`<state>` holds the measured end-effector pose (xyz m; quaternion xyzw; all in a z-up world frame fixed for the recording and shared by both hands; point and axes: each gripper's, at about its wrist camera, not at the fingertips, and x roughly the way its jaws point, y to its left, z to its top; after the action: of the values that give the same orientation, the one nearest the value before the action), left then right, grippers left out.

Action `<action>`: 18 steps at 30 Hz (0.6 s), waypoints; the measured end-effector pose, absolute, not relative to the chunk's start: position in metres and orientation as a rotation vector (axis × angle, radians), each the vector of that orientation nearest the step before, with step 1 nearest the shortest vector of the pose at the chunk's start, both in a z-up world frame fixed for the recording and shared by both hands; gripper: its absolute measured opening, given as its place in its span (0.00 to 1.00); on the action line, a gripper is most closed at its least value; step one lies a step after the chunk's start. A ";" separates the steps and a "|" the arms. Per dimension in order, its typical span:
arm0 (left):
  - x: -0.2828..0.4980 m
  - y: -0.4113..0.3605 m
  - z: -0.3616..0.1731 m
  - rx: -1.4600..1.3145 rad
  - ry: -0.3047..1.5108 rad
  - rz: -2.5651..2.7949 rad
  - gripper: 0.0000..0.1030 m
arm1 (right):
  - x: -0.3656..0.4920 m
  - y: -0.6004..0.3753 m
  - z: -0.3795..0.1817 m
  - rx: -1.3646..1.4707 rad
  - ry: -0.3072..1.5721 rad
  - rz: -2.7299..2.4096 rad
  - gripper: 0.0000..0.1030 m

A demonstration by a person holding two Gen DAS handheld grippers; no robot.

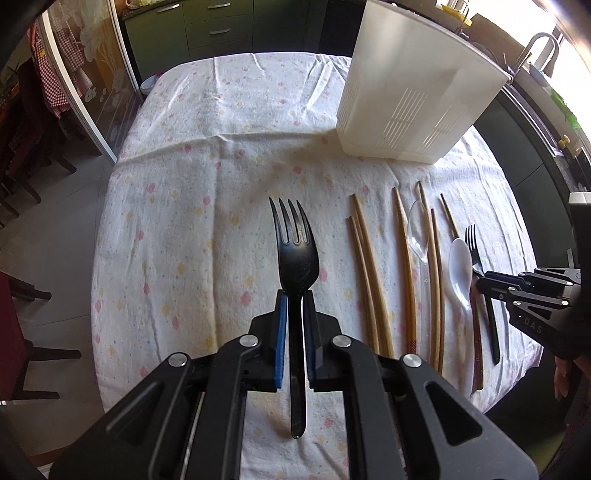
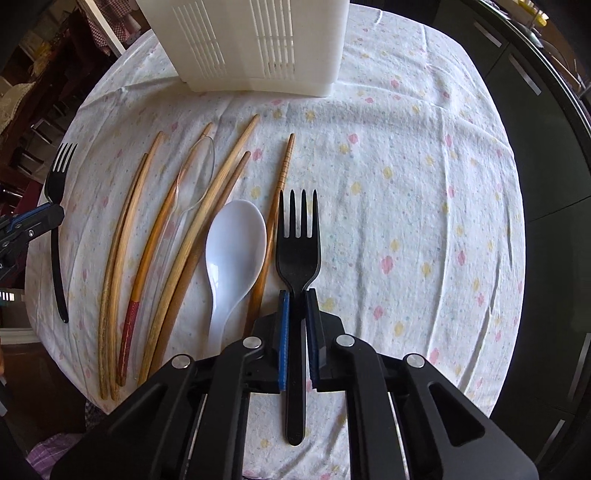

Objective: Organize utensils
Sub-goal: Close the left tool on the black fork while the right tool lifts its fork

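My left gripper (image 1: 294, 295) is shut on a black plastic fork (image 1: 295, 254), tines pointing away, held above the flowered tablecloth (image 1: 207, 177). My right gripper (image 2: 297, 295) is shut on a second black fork (image 2: 298, 243), also tines forward; it shows at the right in the left wrist view (image 1: 480, 284). Several wooden chopsticks (image 2: 177, 236), a clear plastic spoon (image 2: 197, 177) and a white spoon (image 2: 232, 243) lie in a row on the cloth. The white slotted utensil holder (image 1: 410, 96) stands at the far side of the table.
The table edge drops off to the left onto a tiled floor with dark chairs (image 1: 22, 295). Green kitchen cabinets (image 1: 207, 33) stand behind the table. The holder also shows at the top of the right wrist view (image 2: 255, 44).
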<state>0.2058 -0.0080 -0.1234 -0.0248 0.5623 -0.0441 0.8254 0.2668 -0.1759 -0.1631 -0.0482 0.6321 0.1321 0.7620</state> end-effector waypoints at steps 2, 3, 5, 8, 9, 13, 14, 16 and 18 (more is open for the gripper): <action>0.204 -0.010 -0.108 -0.054 1.159 -0.116 0.08 | 0.264 -0.184 -0.149 -0.049 1.335 0.314 0.09; 0.204 -0.011 -0.099 -0.054 1.139 -0.129 0.07 | 0.262 -0.188 -0.142 -0.021 1.310 0.333 0.09; 0.203 -0.015 -0.078 -0.051 1.092 -0.158 0.07 | 0.262 -0.196 -0.127 0.029 1.255 0.363 0.09; 0.208 -0.024 -0.045 -0.054 1.011 -0.194 0.05 | 0.259 -0.209 -0.106 0.101 1.179 0.394 0.09; 0.211 -0.027 -0.035 -0.054 0.985 -0.205 0.05 | 0.258 -0.215 -0.099 0.117 1.155 0.401 0.09; 0.228 -0.040 -0.006 -0.050 0.920 -0.235 0.05 | 0.260 -0.232 -0.086 0.185 1.105 0.437 0.09; 0.233 -0.043 -0.004 -0.042 0.918 -0.236 0.05 | 0.259 -0.234 -0.085 0.197 1.099 0.443 0.09; 0.243 -0.050 -0.009 -0.005 0.955 -0.238 0.05 | 0.258 -0.242 -0.086 0.211 1.096 0.451 0.09; 0.252 -0.054 -0.027 0.020 1.034 -0.228 0.05 | 0.257 -0.251 -0.085 0.212 1.101 0.456 0.09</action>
<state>0.2525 -0.0542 -0.0274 0.0096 0.4932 -0.1085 0.8631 0.2573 -0.2512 -0.0854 0.0997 0.5173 0.2145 0.8224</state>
